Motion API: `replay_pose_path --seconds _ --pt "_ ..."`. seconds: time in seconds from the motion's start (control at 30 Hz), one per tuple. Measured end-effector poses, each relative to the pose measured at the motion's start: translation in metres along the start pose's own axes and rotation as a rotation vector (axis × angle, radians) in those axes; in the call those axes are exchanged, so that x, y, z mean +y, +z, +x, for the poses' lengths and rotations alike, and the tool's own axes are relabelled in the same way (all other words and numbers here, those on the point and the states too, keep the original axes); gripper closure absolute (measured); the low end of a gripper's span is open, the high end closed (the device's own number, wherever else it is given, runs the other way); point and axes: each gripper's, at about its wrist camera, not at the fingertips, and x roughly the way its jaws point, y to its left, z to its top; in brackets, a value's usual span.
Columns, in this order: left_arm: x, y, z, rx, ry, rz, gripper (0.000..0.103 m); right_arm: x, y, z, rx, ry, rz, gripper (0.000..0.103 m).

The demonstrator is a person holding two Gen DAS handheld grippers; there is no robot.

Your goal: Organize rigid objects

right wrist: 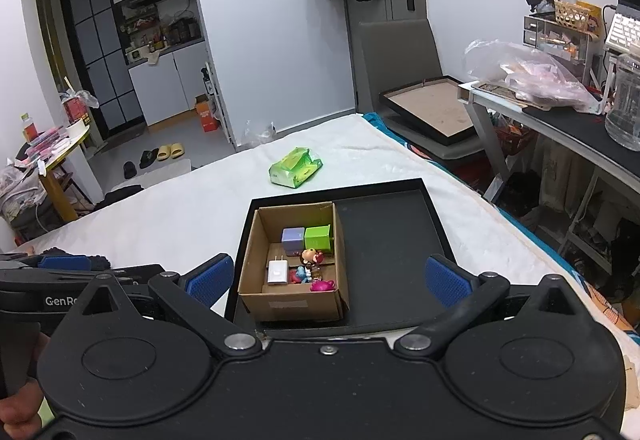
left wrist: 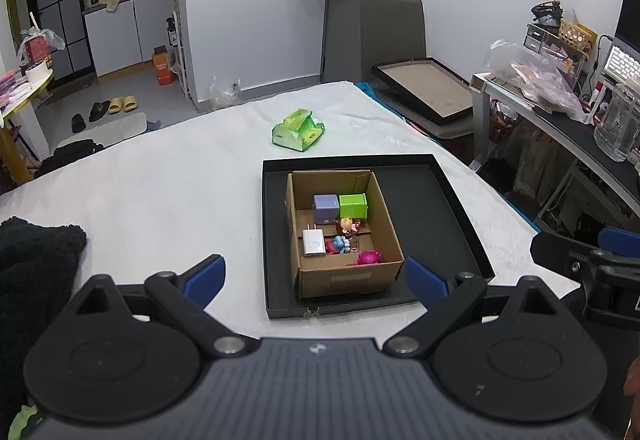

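Small toys, cubes and white charger sit in brown cardboard box (right wrist: 294, 280) on black tray (right wrist: 384, 240); looks nearly done, only green packet (right wrist: 295, 167) is outside. Left gripper (left wrist: 316, 280) and right gripper (right wrist: 330, 280) both wide open, empty.

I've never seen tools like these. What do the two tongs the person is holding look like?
Both are alike: the left tongs and right tongs are matte black plastic, with two round discs, silver screws, angled arms and blue ribbed pads. One body carries white lettering starting "GenRo". No cables or sleeves show.
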Motion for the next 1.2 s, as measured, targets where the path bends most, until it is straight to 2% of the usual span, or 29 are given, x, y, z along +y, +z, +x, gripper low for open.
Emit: replay_pose_path --seconds 1.2 --pt "0.0012 0.0014 0.0095 0.028 -0.015 -0.016 0.007 -0.0035 -0.0008 0.0024 0.020 -0.028 0.018 0.000"
